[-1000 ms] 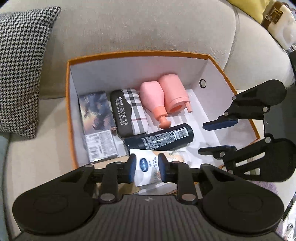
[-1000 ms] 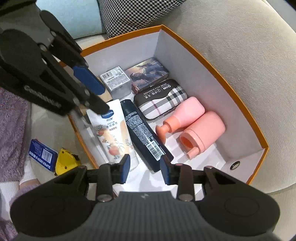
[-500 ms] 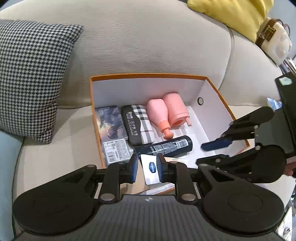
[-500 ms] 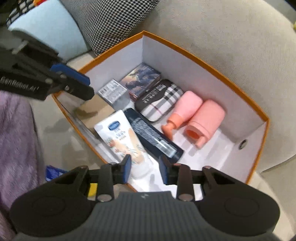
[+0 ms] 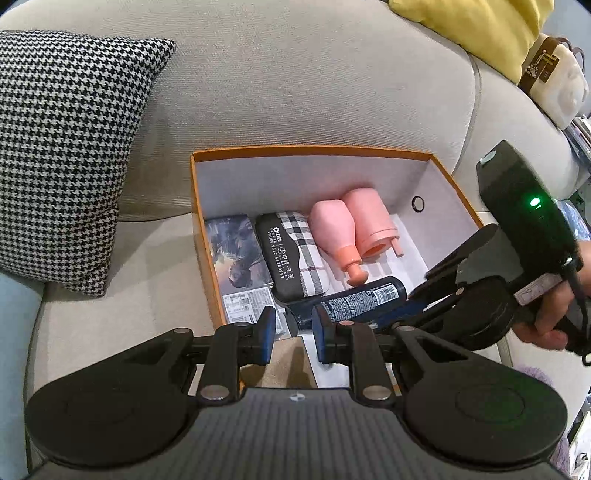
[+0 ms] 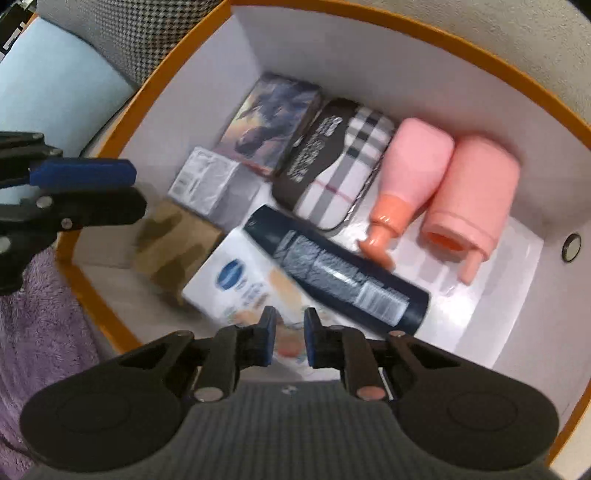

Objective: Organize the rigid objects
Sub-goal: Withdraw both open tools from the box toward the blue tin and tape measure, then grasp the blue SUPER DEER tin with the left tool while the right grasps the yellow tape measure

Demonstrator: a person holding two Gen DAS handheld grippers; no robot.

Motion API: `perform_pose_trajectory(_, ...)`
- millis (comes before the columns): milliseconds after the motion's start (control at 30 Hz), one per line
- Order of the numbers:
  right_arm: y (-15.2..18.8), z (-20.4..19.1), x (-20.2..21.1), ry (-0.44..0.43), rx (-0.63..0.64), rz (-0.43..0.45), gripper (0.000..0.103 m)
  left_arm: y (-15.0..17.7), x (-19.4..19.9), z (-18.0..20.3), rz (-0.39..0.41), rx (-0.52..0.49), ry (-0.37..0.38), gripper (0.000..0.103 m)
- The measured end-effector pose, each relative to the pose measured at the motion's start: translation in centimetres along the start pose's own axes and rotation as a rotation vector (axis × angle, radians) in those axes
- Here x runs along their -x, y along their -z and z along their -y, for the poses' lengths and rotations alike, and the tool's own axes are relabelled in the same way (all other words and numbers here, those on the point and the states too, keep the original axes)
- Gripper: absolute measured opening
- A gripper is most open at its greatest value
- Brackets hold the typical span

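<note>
An orange-rimmed white box [image 5: 310, 150] [image 6: 498, 62] sits on the sofa. It holds two pink bottles [image 5: 334, 232] [image 6: 417, 166], a plaid case [image 5: 295, 254] [image 6: 332, 162], a dark tube [image 5: 354, 299] [image 6: 332, 266], a picture box [image 5: 238, 247] [image 6: 273, 122], a small labelled box [image 5: 247, 304] [image 6: 207, 184] and a white lotion tube [image 6: 236, 280]. My left gripper [image 5: 290, 330] is open and empty above the box's near edge. My right gripper [image 6: 287, 338] is open over the lotion tube's lower end; it also shows in the left wrist view [image 5: 443, 295].
A houndstooth cushion [image 5: 62, 147] leans on the sofa back at left. A yellow cushion [image 5: 498, 33] and a white bag [image 5: 554, 74] lie at upper right. A purple fleece [image 6: 40, 332] lies beside the box. A brown cardboard piece [image 6: 173, 236] lies in the box's near corner.
My left gripper has pulled back and up from the lotion tube, which now lies in the box. My right gripper has moved down into the box, over that tube.
</note>
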State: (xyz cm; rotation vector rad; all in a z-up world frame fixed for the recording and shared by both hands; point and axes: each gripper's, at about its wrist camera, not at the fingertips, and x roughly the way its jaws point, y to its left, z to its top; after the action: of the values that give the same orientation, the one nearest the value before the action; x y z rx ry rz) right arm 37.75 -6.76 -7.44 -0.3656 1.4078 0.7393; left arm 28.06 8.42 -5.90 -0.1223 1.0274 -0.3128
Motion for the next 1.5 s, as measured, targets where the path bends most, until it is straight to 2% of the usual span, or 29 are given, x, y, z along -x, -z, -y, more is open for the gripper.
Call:
perform_pose_trajectory(33, 0.2, 0.2, -0.4, 0.027, 0.012, -0.018, 0.017, -0.1, -0.2, 0.0, -0.002, 0.000, 0.003, 0.024)
perform_pose_trajectory(100, 0.7, 0.4, -0.7, 0.010, 0.034, -0.026, 0.017, -0.1, -0.6, 0.0, -0.005, -0.002, 0.012, 0.024)
perform_pose_trajectory(267, 1.6, 0.2, 0.4, 0.002, 0.037, 0.030, 0.018, 0.0, -0.9, 0.1, 0.000, -0.008, 0.037, 0.024)
perform_pose_trajectory(367, 2.4, -0.3, 1.8, -0.013, 0.024, 0.092, 0.018, 0.4, -0.4, 0.7, 0.015, -0.031, 0.048, 0.024)
perform_pose_trajectory(533, 4.0, -2.0, 4.9, 0.021, 0.034, 0.233, 0.018, 1.9, 2.0, 2.2, 0.084, -0.069, 0.066, 0.024)
perform_pose_trajectory(700, 6.5, -3.9, 8.0, 0.039, 0.019, 0.390, 0.019, 4.1, 4.8, 3.4, 0.127, -0.081, 0.093, 0.024)
perform_pose_trajectory(867, 10.8, -6.0, 10.2, 0.042, -0.024, 0.529, 0.019, 7.5, 6.4, 4.3, 0.133, -0.115, 0.102, 0.024)
perform_pose_trajectory(933, 12.6, -6.8, 10.2, 0.048, -0.044, 0.560, 0.030, 8.9, 6.5, 4.4, 0.131, -0.130, 0.109, 0.024)
perform_pose_trajectory(1133, 17.5, -8.6, 6.6, 0.076, -0.159, 0.560, 0.030, 13.2, 5.0, 4.1, 0.084, -0.133, 0.093, 0.025)
perform_pose_trajectory(1233, 19.7, -9.0, 4.0, 0.106, -0.222, 0.550, 0.031, 15.0, 4.0, 4.0, 0.043, -0.151, 0.079, 0.032)
perform_pose_trajectory(1367, 21.3, -9.8, 1.2, 0.191, -0.235, 0.554, 0.041, 16.4, 3.0, 4.0, -0.006, -0.169, 0.069, 0.054)
perform_pose_trajectory(1433, 21.6, -10.0, 0.5, 0.215, -0.233, 0.555, 0.041, 16.9, 2.6, 3.8, -0.028, -0.171, 0.068, 0.058)
perform_pose_trajectory(1500, 21.8, -10.0, 0.1, 0.227, -0.235, 0.557, 0.042, 17.2, 2.0, 4.1, -0.052, -0.191, 0.041, 0.068)
